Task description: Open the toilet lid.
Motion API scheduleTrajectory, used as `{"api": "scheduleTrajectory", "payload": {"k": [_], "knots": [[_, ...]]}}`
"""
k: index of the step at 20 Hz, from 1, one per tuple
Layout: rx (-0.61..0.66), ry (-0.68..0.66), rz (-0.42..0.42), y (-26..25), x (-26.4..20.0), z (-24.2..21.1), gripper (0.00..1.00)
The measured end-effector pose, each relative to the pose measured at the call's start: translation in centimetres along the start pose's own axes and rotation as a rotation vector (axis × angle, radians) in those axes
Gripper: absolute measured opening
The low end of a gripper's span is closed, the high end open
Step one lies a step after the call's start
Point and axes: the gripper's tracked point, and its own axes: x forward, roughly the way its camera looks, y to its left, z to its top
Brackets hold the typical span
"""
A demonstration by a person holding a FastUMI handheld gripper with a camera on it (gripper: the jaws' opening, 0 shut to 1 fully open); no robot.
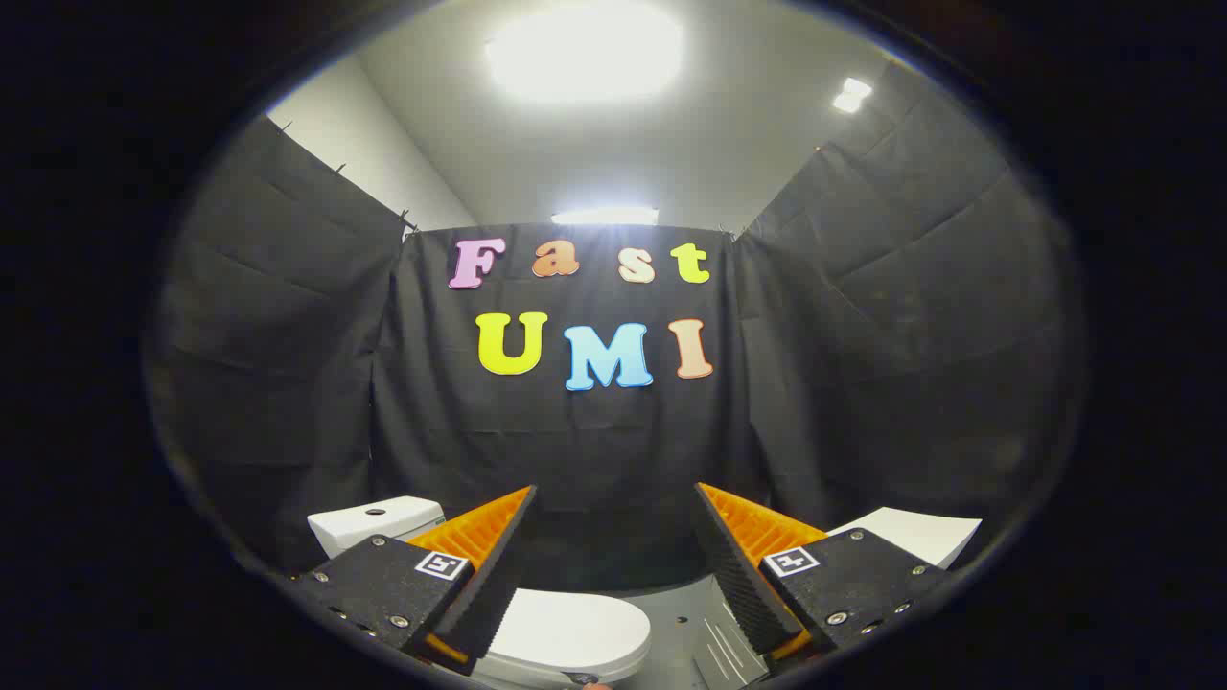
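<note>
A white toilet stands low in front of me. Its lid (575, 628) lies flat and closed, showing below and between my fingers. The white tank (369, 522) rises behind my left finger, against the black cloth wall. My gripper (613, 503) is held above the toilet and stands open, with a wide gap between the fingers and nothing in it. The fingers are apart from the lid and touch nothing.
Black cloth walls close the booth at the back and on both sides. A white flat object (920, 532) shows behind my right finger. Grey floor (685, 613) with a ribbed metal piece (724, 652) lies right of the toilet. Ceiling lights shine overhead.
</note>
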Motion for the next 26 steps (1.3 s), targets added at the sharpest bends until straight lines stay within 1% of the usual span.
{"api": "scheduleTrajectory", "payload": {"k": [6, 11, 18, 23, 26], "knots": [[-0.041, 0.014, 0.012, 0.3, 0.2, -1.2, 0.96], [-0.023, 0.026, 0.015, 0.1, 0.3, -2.1, 0.96], [0.002, 0.020, -0.009, -1.4, 0.4, -2.9, 0.96], [-0.009, 0.038, -0.014, -1.2, 0.6, -4.9, 0.96], [-0.040, 0.073, -0.015, -0.7, 1.4, -7.6, 0.96]]}}
